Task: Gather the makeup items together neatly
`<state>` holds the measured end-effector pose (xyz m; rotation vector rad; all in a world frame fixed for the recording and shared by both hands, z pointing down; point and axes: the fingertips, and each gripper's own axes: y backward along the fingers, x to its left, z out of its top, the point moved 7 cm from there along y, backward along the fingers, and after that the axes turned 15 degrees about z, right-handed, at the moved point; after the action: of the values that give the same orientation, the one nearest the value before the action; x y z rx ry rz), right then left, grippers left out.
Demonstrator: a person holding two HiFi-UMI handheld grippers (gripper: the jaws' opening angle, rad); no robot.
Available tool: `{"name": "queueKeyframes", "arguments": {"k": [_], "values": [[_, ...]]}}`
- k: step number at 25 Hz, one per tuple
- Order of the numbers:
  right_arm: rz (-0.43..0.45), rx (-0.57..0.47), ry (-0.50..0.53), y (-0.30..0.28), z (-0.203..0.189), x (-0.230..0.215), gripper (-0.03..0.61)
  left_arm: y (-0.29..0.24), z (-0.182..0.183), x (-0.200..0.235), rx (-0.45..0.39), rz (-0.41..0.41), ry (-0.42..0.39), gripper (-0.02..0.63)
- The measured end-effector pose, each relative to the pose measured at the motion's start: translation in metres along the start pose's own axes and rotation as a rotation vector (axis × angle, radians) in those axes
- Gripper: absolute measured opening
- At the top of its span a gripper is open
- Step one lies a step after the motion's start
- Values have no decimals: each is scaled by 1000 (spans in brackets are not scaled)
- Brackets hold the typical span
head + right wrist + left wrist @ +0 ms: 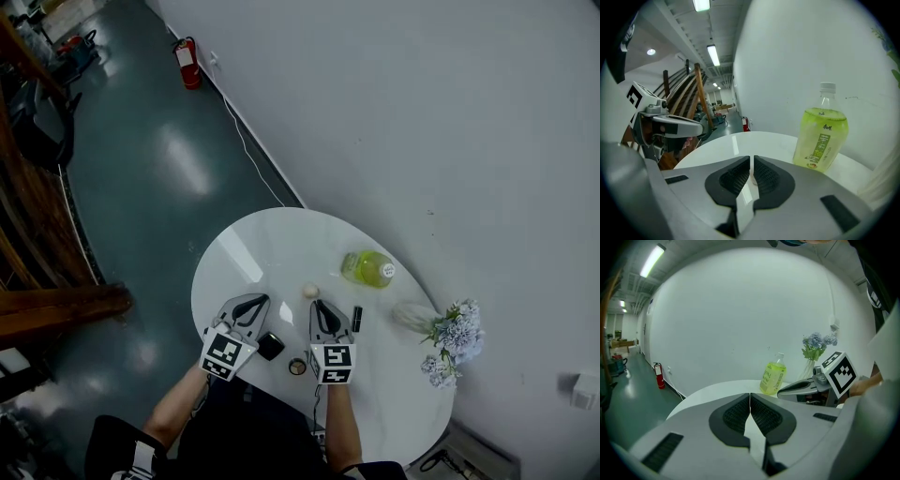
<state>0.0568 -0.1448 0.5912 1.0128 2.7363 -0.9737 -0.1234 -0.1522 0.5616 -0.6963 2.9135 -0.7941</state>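
Observation:
Several small makeup items lie on the round white table (253,253). They are a beige egg-shaped sponge (310,292), a black tube (356,319), a black square compact (270,346) and a little round jar (297,367). My left gripper (251,302) hovers just left of the compact. Its jaws meet at the tips with nothing between them (750,397). The right gripper (322,306) sits between the sponge and the tube, also shut and empty (752,160). The compact and jar lie between the two grippers, close to the table's near edge.
A green drink bottle (368,268) (820,136) (772,377) stands behind the items. A vase of pale blue flowers (450,336) (813,350) stands at the right edge by the wall. The floor drops away left of the table; a red fire extinguisher (188,62) stands far off.

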Motion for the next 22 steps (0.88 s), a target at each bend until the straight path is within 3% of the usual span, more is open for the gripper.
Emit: {"name": "queueKeyframes", "arguments": {"k": [5,7,10,22], "values": [[0,8,20,-13,-2,-10,44,-3,-7,2,21,17,12,20],[25,39,21,-20,-6,-12,130,-4,-9,3,29,24,14,20],[26,83,32,-29,-14,-16,163,-5,-11,6,38,33,15,20],[32,114,19,-45,-20,-25,170,-11,-16,16,59,66,21,20]]}}
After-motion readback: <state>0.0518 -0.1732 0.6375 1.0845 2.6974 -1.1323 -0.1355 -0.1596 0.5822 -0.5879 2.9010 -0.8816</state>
